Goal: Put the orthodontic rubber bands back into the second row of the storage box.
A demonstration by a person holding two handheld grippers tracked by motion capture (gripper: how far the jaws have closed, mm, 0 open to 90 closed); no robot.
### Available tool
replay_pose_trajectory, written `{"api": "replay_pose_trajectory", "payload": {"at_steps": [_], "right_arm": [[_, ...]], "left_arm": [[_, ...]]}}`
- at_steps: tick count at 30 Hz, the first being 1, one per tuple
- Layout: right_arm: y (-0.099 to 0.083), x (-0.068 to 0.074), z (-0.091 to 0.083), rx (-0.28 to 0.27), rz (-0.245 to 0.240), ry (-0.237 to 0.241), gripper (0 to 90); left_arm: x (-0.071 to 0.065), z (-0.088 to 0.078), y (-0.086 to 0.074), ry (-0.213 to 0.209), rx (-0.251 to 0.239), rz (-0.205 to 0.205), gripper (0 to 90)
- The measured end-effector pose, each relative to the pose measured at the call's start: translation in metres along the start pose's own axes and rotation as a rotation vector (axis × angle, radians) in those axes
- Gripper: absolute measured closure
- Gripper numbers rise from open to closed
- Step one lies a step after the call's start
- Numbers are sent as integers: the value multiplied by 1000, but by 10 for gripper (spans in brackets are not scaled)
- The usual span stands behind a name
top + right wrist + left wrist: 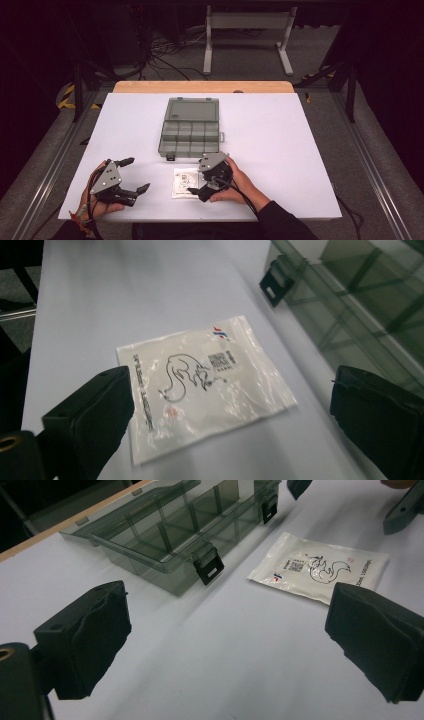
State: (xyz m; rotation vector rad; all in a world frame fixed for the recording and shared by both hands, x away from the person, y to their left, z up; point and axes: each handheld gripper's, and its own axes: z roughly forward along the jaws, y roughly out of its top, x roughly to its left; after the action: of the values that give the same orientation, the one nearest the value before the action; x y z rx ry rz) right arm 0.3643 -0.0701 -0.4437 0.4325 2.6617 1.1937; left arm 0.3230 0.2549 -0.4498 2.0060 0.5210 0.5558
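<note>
A white sealed packet (183,183) printed with a squirrel outline lies flat on the white table, just in front of an open clear grey compartment box (191,127). My right gripper (199,179) hovers at the packet's right edge, open, its jaws standing wide on either side of the packet (200,385) without touching it. In its own view the right gripper (230,412) has the box (360,300) along the right. My left gripper (138,174) sits at the table's front left, open and empty. The left gripper (230,640) looks toward the packet (320,567) and the box (170,535).
The box's lid (193,109) lies folded back toward the far edge, and black latches (207,565) hang from its front wall. The table (280,150) ends in a wooden strip (200,86) at the back. Cables and a metal frame (247,30) stand on the floor beyond.
</note>
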Motion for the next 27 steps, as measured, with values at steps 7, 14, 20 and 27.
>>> {"api": "replay_pose_trajectory", "payload": {"at_steps": [7,14,20,27], "right_arm": [[6,-1,30,101,-15,45,42],[6,-6,40,122,-7,62,22],[6,-1,35,111,-44,110,202],[7,8,29,98,-82,148,554]], "left_arm": [[-1,-2,0,1,-3,0,49],[-3,-4,1,14,5,13,49],[-2,-4,0,17,6,12,49],[-2,-4,1,18,5,13,50]]}}
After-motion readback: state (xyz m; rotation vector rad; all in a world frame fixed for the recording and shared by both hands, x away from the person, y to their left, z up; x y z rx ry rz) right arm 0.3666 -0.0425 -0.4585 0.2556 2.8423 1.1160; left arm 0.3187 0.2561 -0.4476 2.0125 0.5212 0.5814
